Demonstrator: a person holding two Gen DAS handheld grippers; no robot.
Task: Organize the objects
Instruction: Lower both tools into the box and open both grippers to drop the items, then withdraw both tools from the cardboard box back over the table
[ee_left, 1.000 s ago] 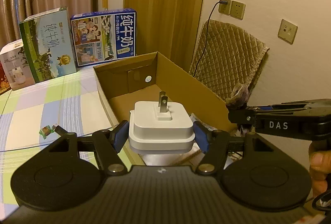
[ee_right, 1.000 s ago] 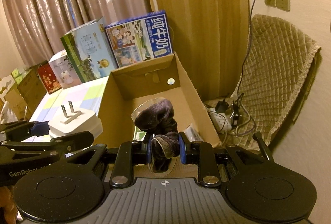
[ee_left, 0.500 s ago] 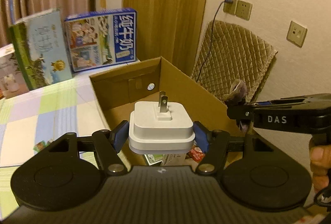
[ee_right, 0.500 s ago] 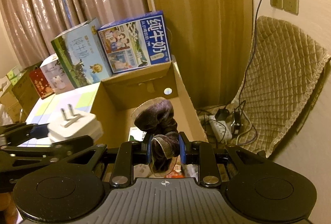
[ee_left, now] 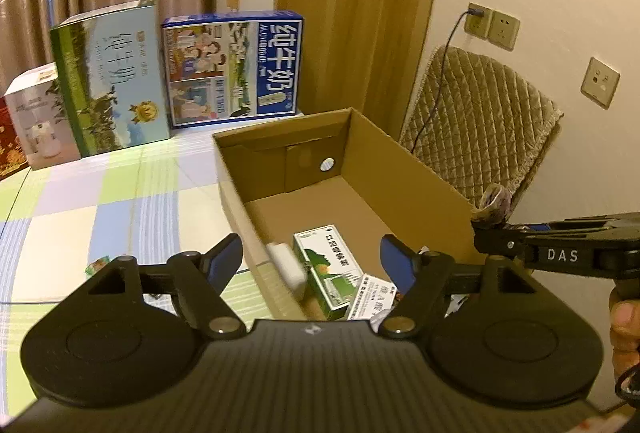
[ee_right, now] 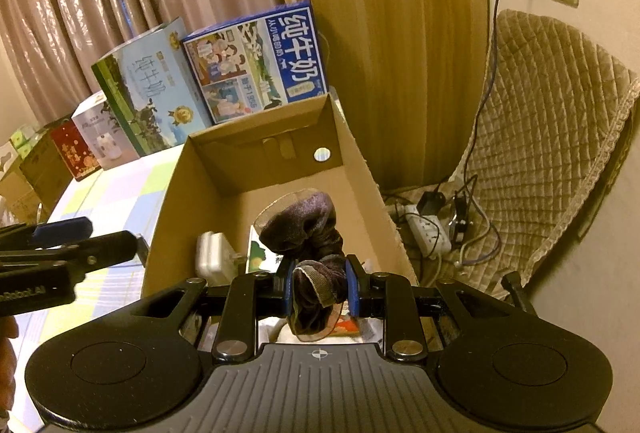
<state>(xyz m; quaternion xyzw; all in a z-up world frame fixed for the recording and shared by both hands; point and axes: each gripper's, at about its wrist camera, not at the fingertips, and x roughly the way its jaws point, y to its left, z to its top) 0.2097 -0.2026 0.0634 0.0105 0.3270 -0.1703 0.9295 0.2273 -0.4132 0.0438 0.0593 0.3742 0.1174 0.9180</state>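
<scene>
The left tool [ee_left: 312,259] hangs with its blue-padded fingers spread wide and nothing between them, poised over the near left wall of the open cardboard box [ee_left: 416,169]. Just below and ahead of that gap, the white charger plug [ee_left: 286,267] sits inside the box against the left wall, blurred in the left wrist view; from the right wrist view it shows tipped on its side [ee_right: 211,253], prongs pointing toward the middle of the box. Beside it on the box floor lies a green-and-white medicine carton [ee_left: 326,265], with a second small white carton [ee_left: 372,297] touching its near end. The right tool [ee_right: 318,283] is pinched tight on a dark purple velvet scrunchie [ee_right: 308,229], which bulges up above the fingers and hangs below them, held over the near end of the box, above the cartons. The box stands at the right edge of the table [ee_left: 120,201], which wears a pastel checked cloth. Along the far edge of the table stand a blue milk carton box [ee_left: 234,67] and a green one [ee_left: 110,81], side by side behind the cardboard box. A small candy wrapper [ee_left: 97,266] lies on the cloth to the left of the left tool.
</scene>
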